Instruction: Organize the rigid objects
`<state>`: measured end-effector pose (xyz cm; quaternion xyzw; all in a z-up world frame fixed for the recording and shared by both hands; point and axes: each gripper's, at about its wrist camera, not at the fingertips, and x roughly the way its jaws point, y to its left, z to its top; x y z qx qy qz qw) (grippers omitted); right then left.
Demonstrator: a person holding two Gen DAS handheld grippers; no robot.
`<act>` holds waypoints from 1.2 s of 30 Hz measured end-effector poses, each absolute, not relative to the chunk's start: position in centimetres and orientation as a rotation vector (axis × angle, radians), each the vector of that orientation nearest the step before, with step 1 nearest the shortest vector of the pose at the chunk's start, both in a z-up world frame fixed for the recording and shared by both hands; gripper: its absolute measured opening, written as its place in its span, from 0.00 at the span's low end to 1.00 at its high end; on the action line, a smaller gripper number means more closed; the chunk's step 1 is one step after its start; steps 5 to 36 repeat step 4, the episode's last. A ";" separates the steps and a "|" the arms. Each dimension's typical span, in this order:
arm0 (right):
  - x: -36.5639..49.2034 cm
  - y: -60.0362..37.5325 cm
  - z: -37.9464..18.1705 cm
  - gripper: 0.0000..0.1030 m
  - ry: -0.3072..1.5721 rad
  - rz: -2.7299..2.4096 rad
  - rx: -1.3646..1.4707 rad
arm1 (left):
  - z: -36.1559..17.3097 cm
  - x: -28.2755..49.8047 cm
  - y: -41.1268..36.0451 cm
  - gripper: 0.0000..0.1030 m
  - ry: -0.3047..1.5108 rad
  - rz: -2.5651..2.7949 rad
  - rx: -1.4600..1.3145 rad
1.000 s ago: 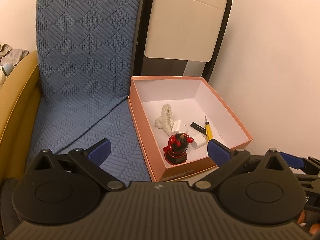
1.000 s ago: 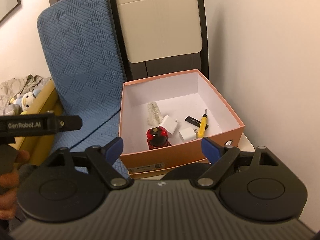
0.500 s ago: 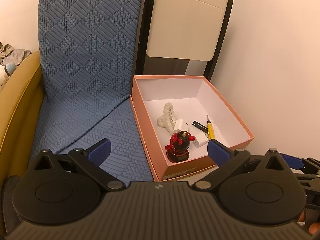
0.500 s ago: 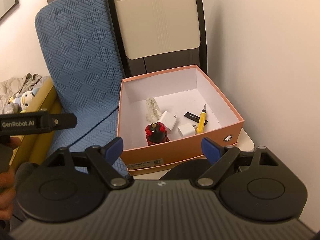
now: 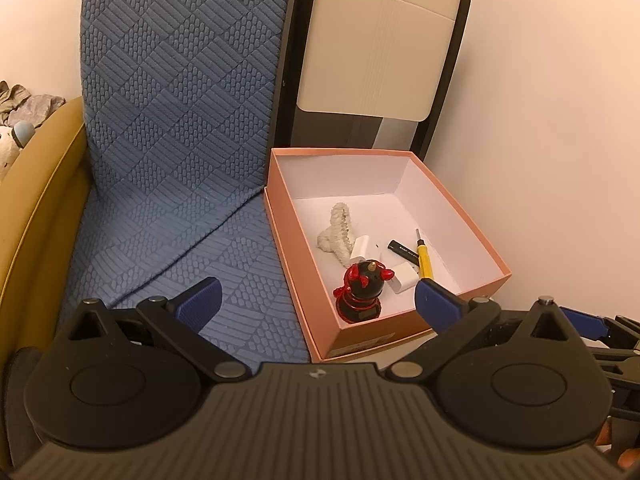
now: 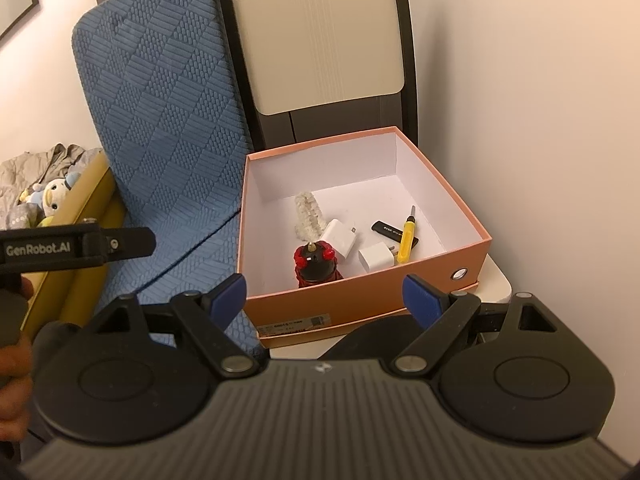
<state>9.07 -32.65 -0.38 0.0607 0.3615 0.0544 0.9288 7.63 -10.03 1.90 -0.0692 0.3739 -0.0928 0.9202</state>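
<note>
Orange box (image 6: 360, 296) gathers figurine (image 6: 316, 261), chargers, screwdriver (image 6: 407, 238) so they stay corralled; left gripper (image 5: 316, 296) and right gripper (image 6: 326, 294) hover short of it, fingers wide, empty.

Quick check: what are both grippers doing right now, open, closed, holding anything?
Left gripper: jaws open, holding nothing.
Right gripper: jaws open, holding nothing.
</note>
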 end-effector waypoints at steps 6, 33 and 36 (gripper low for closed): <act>9.1 -32.7 -0.4 0.84 0.743 0.111 0.123 | 1.7 7.6 -10.1 1.00 0.772 -0.194 -0.142; 9.1 -32.7 -0.4 0.84 0.743 0.111 0.123 | 1.7 7.6 -10.1 1.00 0.772 -0.194 -0.142; 9.1 -32.7 -0.4 0.84 0.743 0.111 0.123 | 1.7 7.6 -10.1 1.00 0.772 -0.194 -0.142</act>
